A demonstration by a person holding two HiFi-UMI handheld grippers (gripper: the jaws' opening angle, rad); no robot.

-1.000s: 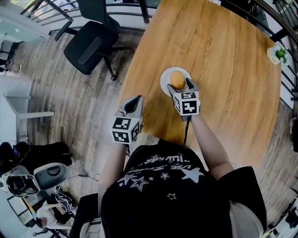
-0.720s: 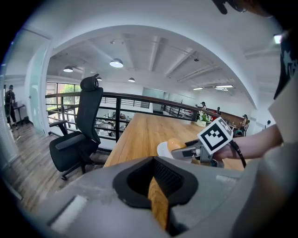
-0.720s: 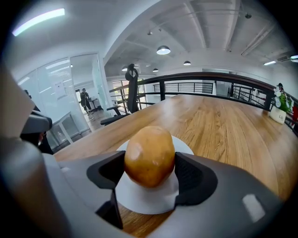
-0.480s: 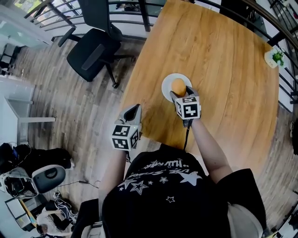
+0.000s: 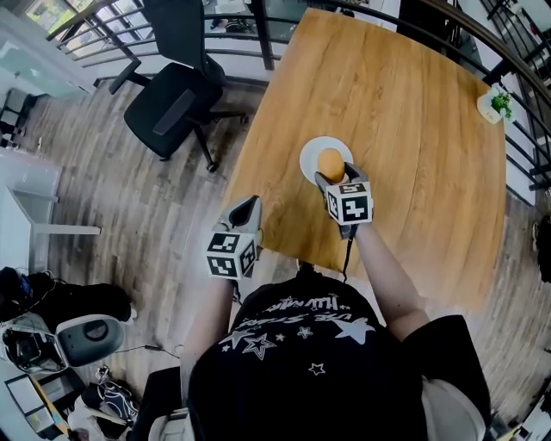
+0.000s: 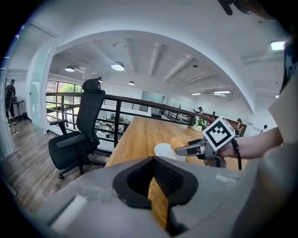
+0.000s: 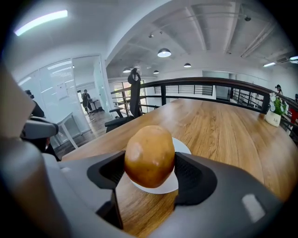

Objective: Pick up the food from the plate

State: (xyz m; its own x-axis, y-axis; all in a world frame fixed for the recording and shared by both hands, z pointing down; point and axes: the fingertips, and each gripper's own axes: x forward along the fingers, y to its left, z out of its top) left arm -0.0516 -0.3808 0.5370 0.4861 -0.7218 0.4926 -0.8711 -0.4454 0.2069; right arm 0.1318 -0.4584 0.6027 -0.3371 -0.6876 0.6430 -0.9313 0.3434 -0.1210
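Note:
A round golden-brown food item, like a potato (image 7: pixel 150 155), sits between the pads of my right gripper (image 7: pixel 150 163), which is shut on it at its sides. A white plate (image 7: pixel 182 148) lies right under and behind it; whether the food still touches it I cannot tell. From the head view the food (image 5: pixel 331 162) is over the plate (image 5: pixel 308 153) near the wooden table's (image 5: pixel 405 103) front left part. My left gripper (image 5: pixel 248 205) hangs off the table's left edge, shut and holding nothing; its view shows its jaws (image 6: pixel 156 186), the plate (image 6: pixel 163 149) and the right gripper (image 6: pixel 186 149).
A black office chair (image 5: pixel 168 95) stands on the floor left of the table. A small potted plant (image 5: pixel 497 103) sits at the table's far right corner. A dark railing (image 5: pixel 250 21) runs behind the table. A person stands far off in the hall (image 7: pixel 86 100).
The right gripper's jaws have drawn in onto the sides of the food. The left gripper has stayed at the table's left edge.

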